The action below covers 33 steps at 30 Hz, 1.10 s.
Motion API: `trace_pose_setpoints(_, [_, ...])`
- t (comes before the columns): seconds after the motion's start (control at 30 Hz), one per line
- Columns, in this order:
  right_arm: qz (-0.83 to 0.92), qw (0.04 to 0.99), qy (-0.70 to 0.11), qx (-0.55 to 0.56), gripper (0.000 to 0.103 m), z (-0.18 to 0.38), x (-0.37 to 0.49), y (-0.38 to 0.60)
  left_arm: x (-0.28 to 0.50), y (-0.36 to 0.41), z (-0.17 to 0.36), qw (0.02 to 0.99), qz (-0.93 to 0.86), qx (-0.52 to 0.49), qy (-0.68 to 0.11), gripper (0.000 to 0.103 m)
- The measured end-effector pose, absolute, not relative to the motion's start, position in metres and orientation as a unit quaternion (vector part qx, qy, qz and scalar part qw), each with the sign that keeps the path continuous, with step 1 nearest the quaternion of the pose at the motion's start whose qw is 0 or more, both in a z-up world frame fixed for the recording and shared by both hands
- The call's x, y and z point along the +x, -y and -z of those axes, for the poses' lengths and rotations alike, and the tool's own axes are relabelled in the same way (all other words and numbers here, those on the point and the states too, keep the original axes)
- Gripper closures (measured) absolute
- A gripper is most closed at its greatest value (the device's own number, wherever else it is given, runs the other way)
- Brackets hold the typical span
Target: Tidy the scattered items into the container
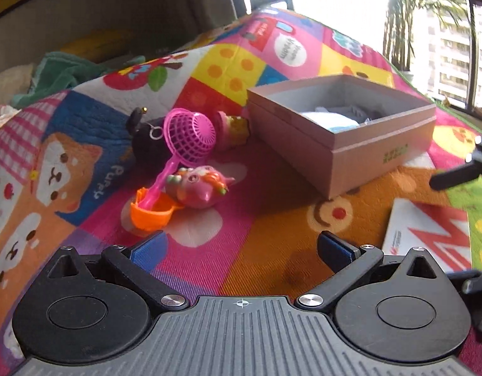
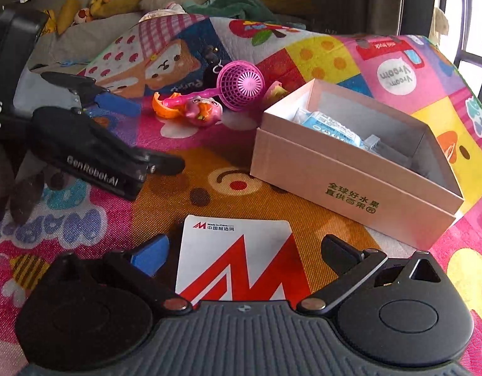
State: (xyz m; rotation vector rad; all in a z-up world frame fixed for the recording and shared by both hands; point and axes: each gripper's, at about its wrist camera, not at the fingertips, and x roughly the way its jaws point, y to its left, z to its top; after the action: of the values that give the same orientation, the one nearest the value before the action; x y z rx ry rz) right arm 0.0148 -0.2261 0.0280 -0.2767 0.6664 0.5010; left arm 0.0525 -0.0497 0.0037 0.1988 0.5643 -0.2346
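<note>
My left claw (image 1: 241, 247) hangs with its jaws spread wide and nothing between them, over the colourful patchwork play mat (image 1: 209, 69). Ahead of it, slightly left, the toys lie in a tight cluster: a pink net scoop (image 1: 189, 138) whose handle slopes down into an orange cup (image 1: 151, 214), a pink figure toy (image 1: 197, 188) touching that handle, a black plush (image 1: 144, 144) behind the scoop, and a small pink and yellow toy (image 1: 233, 127) just beside the box. The open cardboard box (image 1: 363, 159) sits to the right of the cluster, already holding a pale blue packet (image 2: 332, 128) and some grey items I cannot identify.

My right claw (image 2: 244, 253) is also spread apart and empty, poised above a white card with a red logo (image 2: 241, 260) that lies flat on the mat near the box's front corner. From that side I see the left claw (image 2: 137, 131) low over the mat, short of the toys.
</note>
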Motion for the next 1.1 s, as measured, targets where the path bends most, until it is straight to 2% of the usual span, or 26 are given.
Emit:
trace_pose_setpoints(0.23, [-0.222,0.912,-0.319,-0.129,0.0,-0.026,0.012,0.23,0.114,0.054,-0.001,0.954,0.066,0.079,-0.282,0.0])
trace_pose_setpoints(0.27, [-0.222,0.912,-0.321,-0.129,0.0,-0.026,0.013,0.23,0.121,0.055,0.0,0.953,0.062,0.076,-0.286,0.003])
trace_pose_setpoints(0.3, [-0.223,0.911,-0.324,-0.127,0.0,-0.025,0.014,0.23,0.127,0.056,0.002,0.952,0.06,0.076,-0.29,0.007])
trace_pose_setpoints(0.33, [-0.225,0.91,-0.326,-0.124,0.0,-0.025,0.015,0.231,0.132,0.057,0.004,0.95,0.057,0.079,-0.296,0.027])
trace_pose_setpoints(0.37, [-0.228,0.908,-0.33,-0.119,0.0,-0.025,0.017,0.232,0.136,0.057,0.005,0.949,0.05,0.086,-0.3,0.037])
trace_pose_setpoints(0.43, [-0.231,0.906,-0.339,-0.105,0.0,-0.024,0.021,0.235,0.138,0.055,0.006,0.948,0.046,0.092,-0.301,0.045])
trace_pose_setpoints(0.53, [-0.225,0.906,-0.348,-0.085,0.0,-0.023,0.025,0.241,0.128,0.05,0.005,0.948,0.049,0.097,-0.299,0.049])
trace_pose_setpoints(0.63, [-0.212,0.909,-0.351,-0.077,0.001,-0.023,0.027,0.244,0.104,0.049,0.001,0.945,0.075,0.1,-0.301,0.051])
trace_pose_setpoints(0.7, [-0.204,0.912,-0.348,-0.077,0.01,-0.023,0.024,0.245,0.082,0.051,-0.004,0.943,0.109,0.093,-0.302,0.051])
trace_pose_setpoints(0.8, [-0.19,0.915,-0.35,-0.061,0.018,-0.025,0.012,0.254,0.044,0.058,-0.011,0.935,0.172,0.084,-0.3,0.051])
trace_pose_setpoints(0.93, [-0.156,0.922,-0.349,-0.052,0.018,-0.026,-0.014,0.273,0.002,0.069,-0.013,0.914,0.253,0.089,-0.303,0.049])
trace_pose_setpoints(1.03, [-0.165,0.92,-0.353,-0.042,0.018,-0.03,-0.029,0.286,-0.017,0.081,-0.009,0.902,0.288,0.109,-0.304,0.044])
trace_pose_setpoints(1.07, [-0.173,0.92,-0.349,-0.035,0.018,-0.033,-0.032,0.292,-0.021,0.084,-0.007,0.902,0.288,0.119,-0.3,0.034])
trace_pose_setpoints(1.1, [-0.176,0.923,-0.34,-0.027,0.016,-0.039,-0.032,0.298,-0.022,0.086,-0.006,0.903,0.285,0.125,-0.296,0.03])
